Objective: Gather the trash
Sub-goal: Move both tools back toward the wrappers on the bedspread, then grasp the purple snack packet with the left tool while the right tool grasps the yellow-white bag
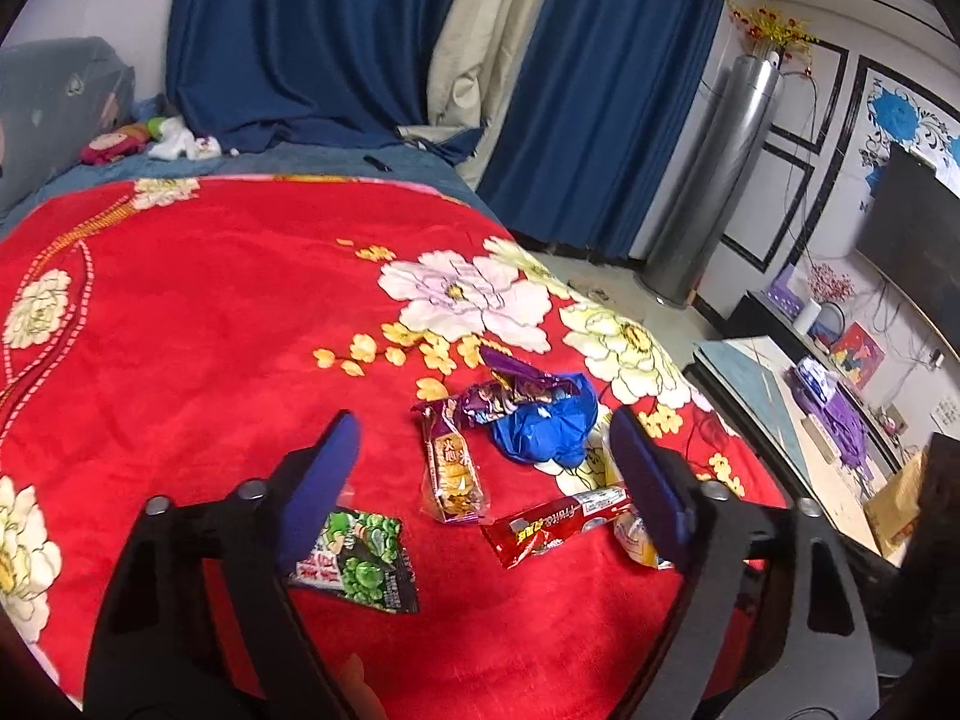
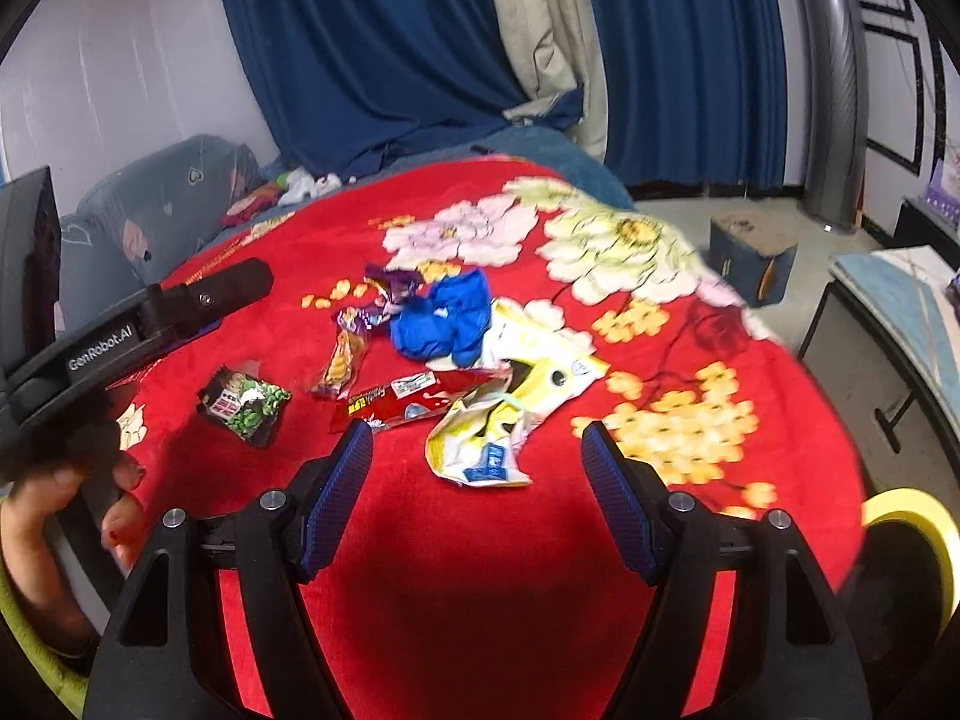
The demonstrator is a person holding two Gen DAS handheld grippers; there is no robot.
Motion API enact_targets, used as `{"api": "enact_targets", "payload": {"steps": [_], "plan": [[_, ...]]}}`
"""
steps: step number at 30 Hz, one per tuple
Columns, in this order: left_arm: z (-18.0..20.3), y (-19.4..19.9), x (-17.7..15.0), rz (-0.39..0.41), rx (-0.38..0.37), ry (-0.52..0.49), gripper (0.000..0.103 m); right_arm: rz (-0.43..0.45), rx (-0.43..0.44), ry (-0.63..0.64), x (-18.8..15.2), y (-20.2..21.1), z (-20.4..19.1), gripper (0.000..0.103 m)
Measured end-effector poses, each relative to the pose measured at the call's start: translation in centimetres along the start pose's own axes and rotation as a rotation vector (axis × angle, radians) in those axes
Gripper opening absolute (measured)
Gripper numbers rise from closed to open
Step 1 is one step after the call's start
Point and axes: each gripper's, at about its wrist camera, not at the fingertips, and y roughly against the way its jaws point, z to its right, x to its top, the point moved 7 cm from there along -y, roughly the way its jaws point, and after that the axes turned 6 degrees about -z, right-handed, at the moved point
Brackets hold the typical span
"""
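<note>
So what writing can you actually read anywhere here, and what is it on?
"GenRobot.AI": on the left gripper, seen from the right wrist.
Red wrapper: white lettering, too blurred to read.
Green packet, orange snack pack, purple wrapper, yellow bag: print unreadable.

In the middle of my left view the trash lies flat and close together: a green packet [image 1: 354, 564] at lower left, an orange wrapper [image 1: 453, 474], a red wrapper [image 1: 555, 525], a purple wrapper [image 1: 510, 390] and a crumpled blue bag [image 1: 549, 429]. A torn yellow bag [image 2: 510, 408] is in the centre of my right view.
</note>
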Motion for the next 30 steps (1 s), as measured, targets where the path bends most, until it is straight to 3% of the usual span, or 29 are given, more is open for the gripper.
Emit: {"api": "enact_targets", "payload": {"steps": [3, 7, 11, 13, 16, 19, 24, 30], "plan": [[-0.2, -1.3, -0.2, -0.045, -0.012, 0.010, 0.061, -0.034, -0.008, -0.020, 0.0, -2.1, 0.3, 0.070], [-0.7, -3.1, -0.4, -0.106, -0.014, 0.031, 0.059, -0.079, 0.004, -0.065, -0.1, -4.1, 0.9, 0.069], [-1.0, -4.9, -0.7, -0.159, 0.001, 0.027, 0.053, -0.112, 0.015, -0.095, -0.3, -5.6, 1.4, 0.058], [-1.0, -5.8, -0.9, -0.187, 0.004, 0.032, 0.053, -0.110, 0.027, -0.112, -0.4, -5.9, 1.6, 0.057], [-1.1, -7.1, -1.2, -0.217, 0.025, 0.028, 0.050, -0.100, 0.026, -0.097, -0.6, -5.8, 1.4, 0.046], [-1.3, -8.2, -1.6, -0.247, 0.041, 0.034, 0.044, -0.095, 0.037, -0.109, -1.0, -5.7, 1.6, 0.041], [-1.5, -9.0, -2.2, -0.266, 0.058, 0.025, 0.022, -0.071, 0.031, -0.128, -1.6, -4.8, 2.2, 0.037], [-1.4, -8.5, -2.4, -0.247, 0.034, 0.015, 0.018, -0.050, 0.003, -0.129, -2.3, -3.5, 2.9, 0.032]]}}
